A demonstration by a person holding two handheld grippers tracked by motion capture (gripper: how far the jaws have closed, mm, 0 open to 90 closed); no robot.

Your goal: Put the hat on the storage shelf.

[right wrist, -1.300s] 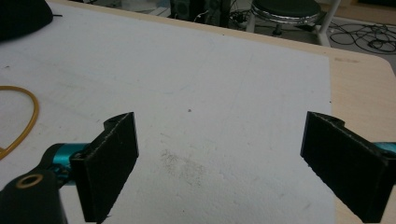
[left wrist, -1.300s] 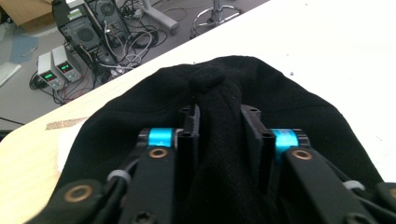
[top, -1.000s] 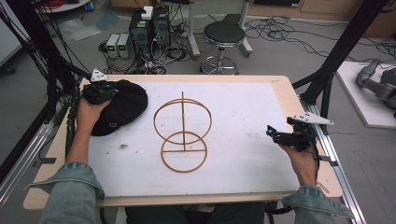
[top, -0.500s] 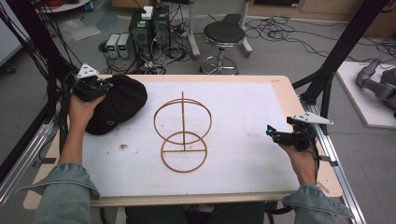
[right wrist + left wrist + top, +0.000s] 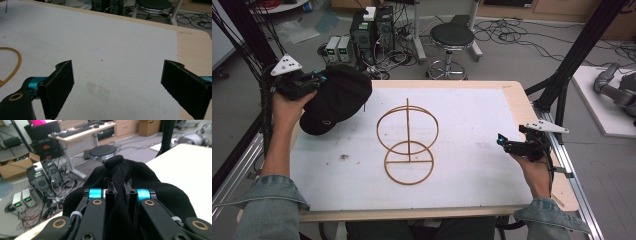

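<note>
Left gripper, raised at the far-left corner of the tabletop, pinched tight on a fold of the soft black fabric cap; in the left gripper view, jaws nearly together with a ridge of black cloth squeezed between them. Cap lifted at the gripped edge, hanging partly over the white sheet that covers the light wooden tabletop, partly past its left border. Small oval emblem visible on the cap's lower side in the high view.

Near the sheet's middle, well apart from the cap: a thin tan wire stand made of a flat ring lying on the sheet, a straight upright post and a second ring standing vertical on it. Part of the flat ring's curve at the left edge of the right gripper view.

Right gripper low at the right side of the tabletop, held in a hand, jaws spread wide with nothing but bare white sheet between them. Faint grey smudge on the sheet just ahead of those jaws.

Beyond the tabletop: round black stool on the floor.
</note>
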